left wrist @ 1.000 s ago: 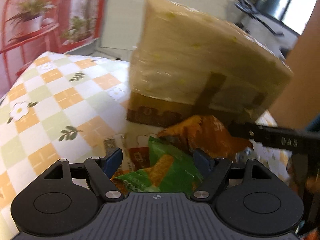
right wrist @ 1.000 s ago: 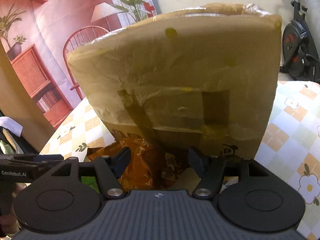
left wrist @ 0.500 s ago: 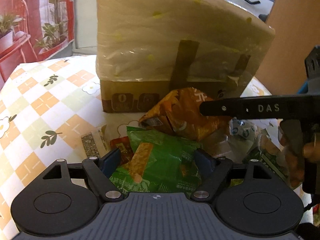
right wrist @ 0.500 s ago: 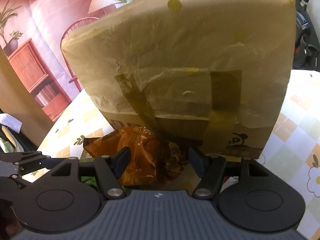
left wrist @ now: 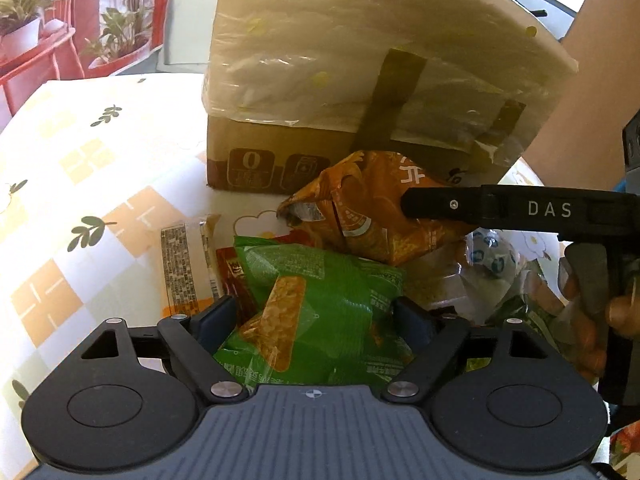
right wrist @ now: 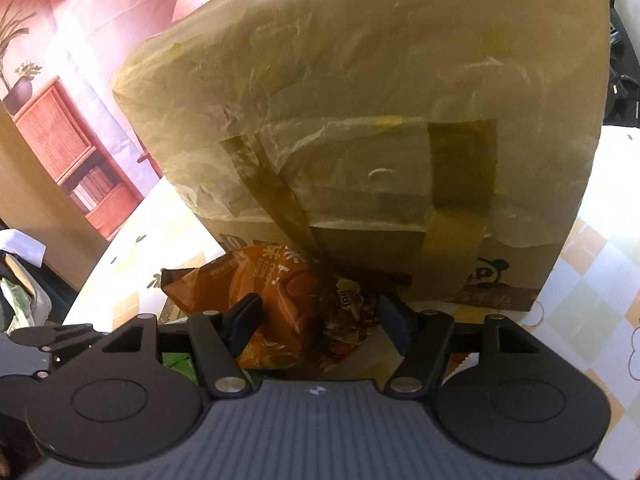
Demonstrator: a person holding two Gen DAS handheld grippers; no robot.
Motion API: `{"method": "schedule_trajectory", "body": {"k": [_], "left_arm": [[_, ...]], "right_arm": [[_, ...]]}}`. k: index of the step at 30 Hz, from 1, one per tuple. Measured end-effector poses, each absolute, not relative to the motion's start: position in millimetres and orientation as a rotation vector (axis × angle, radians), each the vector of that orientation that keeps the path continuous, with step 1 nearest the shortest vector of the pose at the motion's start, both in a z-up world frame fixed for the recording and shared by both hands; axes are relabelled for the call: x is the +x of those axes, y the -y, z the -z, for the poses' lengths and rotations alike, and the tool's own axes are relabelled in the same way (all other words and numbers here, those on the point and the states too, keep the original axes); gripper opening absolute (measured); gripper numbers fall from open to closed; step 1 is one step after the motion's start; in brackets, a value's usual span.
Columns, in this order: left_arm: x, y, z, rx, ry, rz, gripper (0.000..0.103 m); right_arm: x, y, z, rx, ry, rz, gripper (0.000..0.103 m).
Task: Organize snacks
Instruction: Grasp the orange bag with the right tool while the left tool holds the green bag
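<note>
we judge sorting barely begun: snacks heaped by the box [left wrist: 360, 92]; left claw [left wrist: 316, 320] has just been opening around the green bag [left wrist: 320, 304], right claw [right wrist: 320, 316] apart around the orange bag [right wrist: 288, 300].

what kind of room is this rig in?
Probably a home dining area, possibly staged: a table with a flower-check tablecloth, snack bags heaped before a cardboard box, and a bookshelf-and-plant backdrop.

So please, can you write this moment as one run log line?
left gripper: opening, astride green snack bag | right gripper: open, astride orange snack bag | plastic-covered cardboard box: behind
</note>
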State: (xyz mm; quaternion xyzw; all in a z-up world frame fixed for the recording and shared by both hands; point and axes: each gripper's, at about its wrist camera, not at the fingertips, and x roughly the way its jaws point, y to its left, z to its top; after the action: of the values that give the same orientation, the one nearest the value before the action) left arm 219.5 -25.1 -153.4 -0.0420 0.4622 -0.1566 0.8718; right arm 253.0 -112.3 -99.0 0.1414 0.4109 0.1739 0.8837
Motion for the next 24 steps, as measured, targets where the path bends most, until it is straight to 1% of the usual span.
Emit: {"method": "schedule_trajectory", "body": {"k": [2,4,5,6,7,9,11,16,24], "left_arm": [[219,26,153,-0.083,-0.965,0.328,0.087],[219,26,153,-0.086,-0.962,0.324,0.085],[219,26,154,-0.090,-0.958,0.327,0.081],[219,26,153,-0.092,-0.957,0.326,0.080],[219,26,153,-0.089,-0.954,0.325,0.078],[216,28,151,-0.063,-0.937,0.326,0.075],[213,29,149,-0.052,-0.923,0.322,0.069],[208,24,141,-0.079,-0.903,0.327,0.062],[200,19,127,-0.088,-0.868,0.308,0.061]], "right_arm": [[253,112,98,0.288,-0.855,-0.362,0.069],[251,111,97,0.280,-0.850,-0.366,0.065],[251,111,96,0.277,-0.845,-0.373,0.057],[250,110,96,0.285,-0.840,-0.395,0.051],[249,109,96,0.285,-0.838,-0.400,0.051],[247,107,95,0.264,-0.825,-0.397,0.046],[245,108,94,0.265,-0.815,-0.397,0.042],[240,117,90,0.299,-0.790,-0.396,0.039],[231,128,77,0.323,-0.734,-0.402,0.038]]}}
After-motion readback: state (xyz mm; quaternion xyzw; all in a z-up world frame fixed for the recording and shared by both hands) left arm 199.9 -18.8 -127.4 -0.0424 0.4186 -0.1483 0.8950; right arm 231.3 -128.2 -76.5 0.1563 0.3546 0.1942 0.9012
